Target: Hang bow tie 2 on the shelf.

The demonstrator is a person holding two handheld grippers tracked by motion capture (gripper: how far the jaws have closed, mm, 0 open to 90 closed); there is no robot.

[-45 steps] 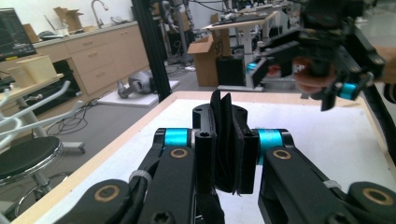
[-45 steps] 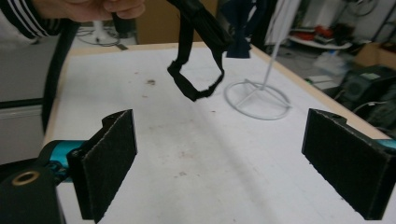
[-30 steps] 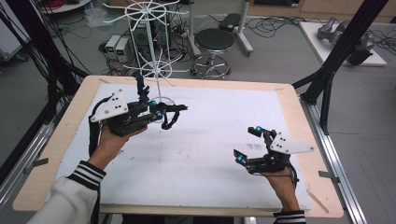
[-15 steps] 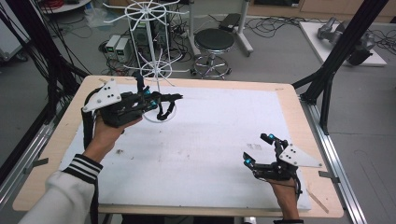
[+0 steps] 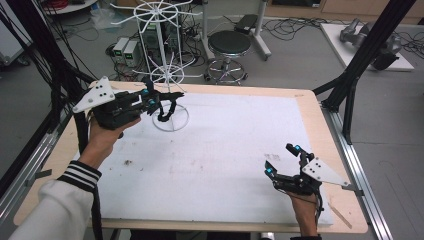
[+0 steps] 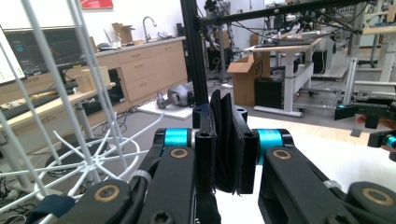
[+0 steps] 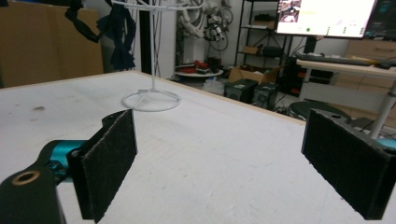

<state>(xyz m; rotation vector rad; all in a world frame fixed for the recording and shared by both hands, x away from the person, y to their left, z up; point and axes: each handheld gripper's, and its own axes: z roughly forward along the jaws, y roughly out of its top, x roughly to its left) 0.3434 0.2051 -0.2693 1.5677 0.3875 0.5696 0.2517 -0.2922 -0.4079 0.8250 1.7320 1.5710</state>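
Note:
A white wire rack (image 5: 170,119) stands on its ring base at the table's far left. My left gripper (image 5: 174,96) is held beside the rack's stem, shut on a dark fabric piece (image 5: 164,113) that droops over the ring. In the left gripper view the jaws (image 6: 226,116) pinch that folded dark fabric (image 6: 223,144), with the rack's wires (image 6: 84,154) to the left. My right gripper (image 5: 282,160) hovers open over the table's near right corner, nothing between its pads (image 7: 109,161). From there the rack (image 7: 152,99) and the hanging fabric (image 7: 121,35) appear far off.
A white mat (image 5: 230,140) covers most of the wooden table (image 5: 320,125). Black frame posts (image 5: 360,60) rise at the table's right and left sides. A stool (image 5: 229,45) and cables sit on the floor beyond the far edge.
My left gripper has carried the dark fabric farther away and slightly left, up against the rack. The right hand has drawn back a little toward the near right corner, still open.

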